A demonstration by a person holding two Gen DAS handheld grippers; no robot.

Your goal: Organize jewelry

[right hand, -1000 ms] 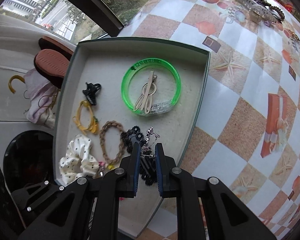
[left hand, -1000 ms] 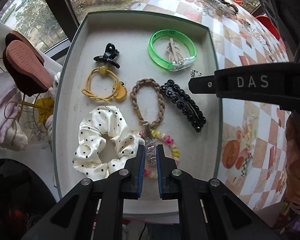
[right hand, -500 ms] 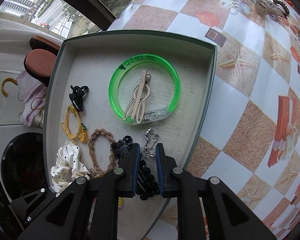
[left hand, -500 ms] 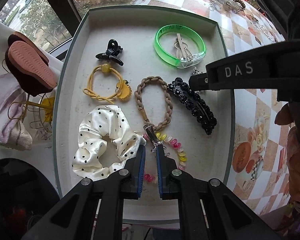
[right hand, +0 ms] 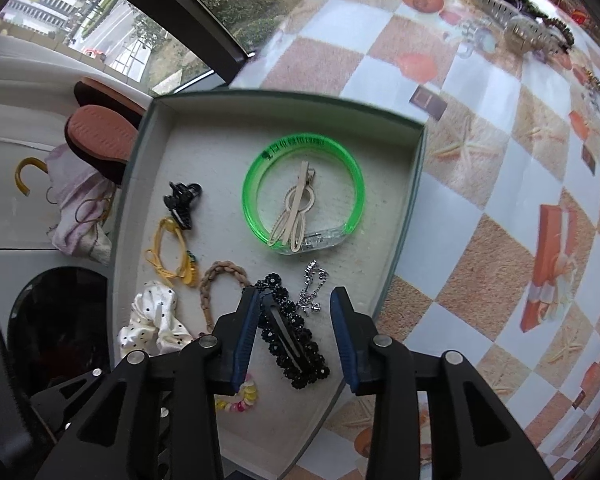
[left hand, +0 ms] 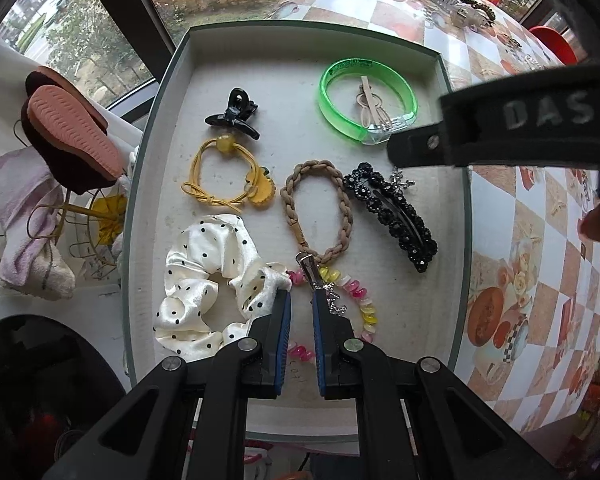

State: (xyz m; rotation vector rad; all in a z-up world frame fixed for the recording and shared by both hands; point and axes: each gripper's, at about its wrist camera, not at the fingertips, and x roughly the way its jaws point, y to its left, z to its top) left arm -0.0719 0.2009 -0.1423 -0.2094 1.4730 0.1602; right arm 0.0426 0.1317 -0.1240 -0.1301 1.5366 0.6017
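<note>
Currently the placing step is in hand: the tray, a shallow grey box with a matte, felt-like floor, already holds most pieces. A white polka-dot satin scrunchie lies at its near left corner, and a rigid translucent green bangle encircles a beige clip. A black beaded barrette lies beside a small silver chain piece.

Right gripper: its jaws have just been opening and now stand spread, with the barrette and the chain piece lying on the tray floor between them, pads clear of both.

Left gripper: fingers drawn nearly together, pinching a thin silver clip with a dangling charm above a pastel bead bracelet.

Next move, as judged: lower and release the clip onto a bare part of the tray; fine links may snag.
</note>
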